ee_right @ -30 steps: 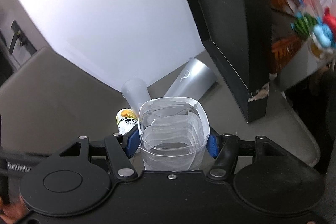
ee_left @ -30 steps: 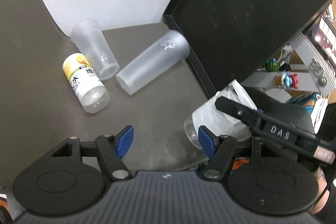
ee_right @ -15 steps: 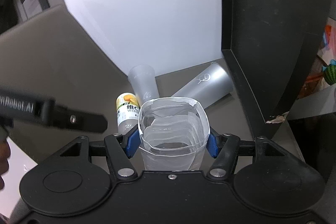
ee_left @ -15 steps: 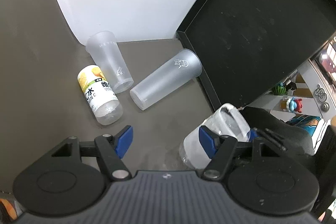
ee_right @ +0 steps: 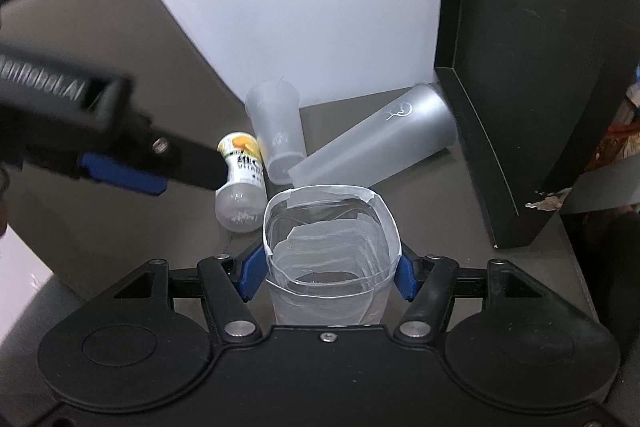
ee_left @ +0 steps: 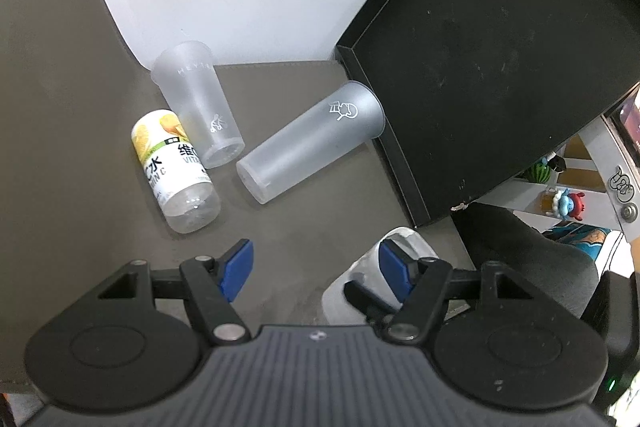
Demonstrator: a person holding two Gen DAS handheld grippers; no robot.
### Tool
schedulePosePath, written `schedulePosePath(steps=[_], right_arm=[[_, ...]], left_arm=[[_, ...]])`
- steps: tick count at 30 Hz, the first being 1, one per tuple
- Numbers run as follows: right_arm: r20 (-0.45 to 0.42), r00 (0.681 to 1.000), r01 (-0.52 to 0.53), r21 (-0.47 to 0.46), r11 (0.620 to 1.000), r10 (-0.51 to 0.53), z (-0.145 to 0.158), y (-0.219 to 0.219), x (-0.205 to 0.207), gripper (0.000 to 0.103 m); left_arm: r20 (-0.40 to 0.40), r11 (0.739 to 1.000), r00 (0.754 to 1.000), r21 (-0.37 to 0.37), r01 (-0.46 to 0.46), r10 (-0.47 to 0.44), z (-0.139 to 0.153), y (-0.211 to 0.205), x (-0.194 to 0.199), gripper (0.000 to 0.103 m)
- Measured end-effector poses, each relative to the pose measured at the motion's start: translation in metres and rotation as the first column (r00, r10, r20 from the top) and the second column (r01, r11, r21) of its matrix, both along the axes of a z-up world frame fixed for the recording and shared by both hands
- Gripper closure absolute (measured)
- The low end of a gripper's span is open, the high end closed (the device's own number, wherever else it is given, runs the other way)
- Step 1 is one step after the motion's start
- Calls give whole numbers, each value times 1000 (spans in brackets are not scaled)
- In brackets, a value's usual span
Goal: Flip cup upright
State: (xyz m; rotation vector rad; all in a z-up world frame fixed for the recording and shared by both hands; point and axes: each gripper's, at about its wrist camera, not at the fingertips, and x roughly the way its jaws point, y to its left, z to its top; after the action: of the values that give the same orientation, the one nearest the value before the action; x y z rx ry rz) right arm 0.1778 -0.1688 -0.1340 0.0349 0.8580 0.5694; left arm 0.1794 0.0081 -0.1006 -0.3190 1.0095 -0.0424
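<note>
Where bottle (ee_left: 174, 167) flanks frosted cups (ee_left: 200, 107)

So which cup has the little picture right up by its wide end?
The bigger frosted cup, lying on its side with its wide mouth against the black tray. The smaller frosted cup has its picture near its narrow bottom.

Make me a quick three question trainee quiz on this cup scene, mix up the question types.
1. True or false: the right hand-held gripper is shut on the taped clear cup.
2. How many frosted cups lie on their sides on the table? A) one B) two C) three
3. Fill in: the left hand-held gripper is ____, holding nothing.

Key:
1. True; the cup's mouth faces up.
2. B: the smaller frosted cup and the larger frosted cup, beside the vitamin drink bottle.
3. open
</note>
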Motion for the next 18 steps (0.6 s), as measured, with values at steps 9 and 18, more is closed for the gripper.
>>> schedulePosePath(steps=[9,18], right_arm=[[60,997,-43,-101,994,49,-4,14,-10,39],[44,998,-49,-116,992,55,-8,12,-9,40]], left_arm=[[-41,999,999,-17,28,-29,-18,-11,12,35],[-88,999,995,14,41,-39,-38,-18,19,35]])
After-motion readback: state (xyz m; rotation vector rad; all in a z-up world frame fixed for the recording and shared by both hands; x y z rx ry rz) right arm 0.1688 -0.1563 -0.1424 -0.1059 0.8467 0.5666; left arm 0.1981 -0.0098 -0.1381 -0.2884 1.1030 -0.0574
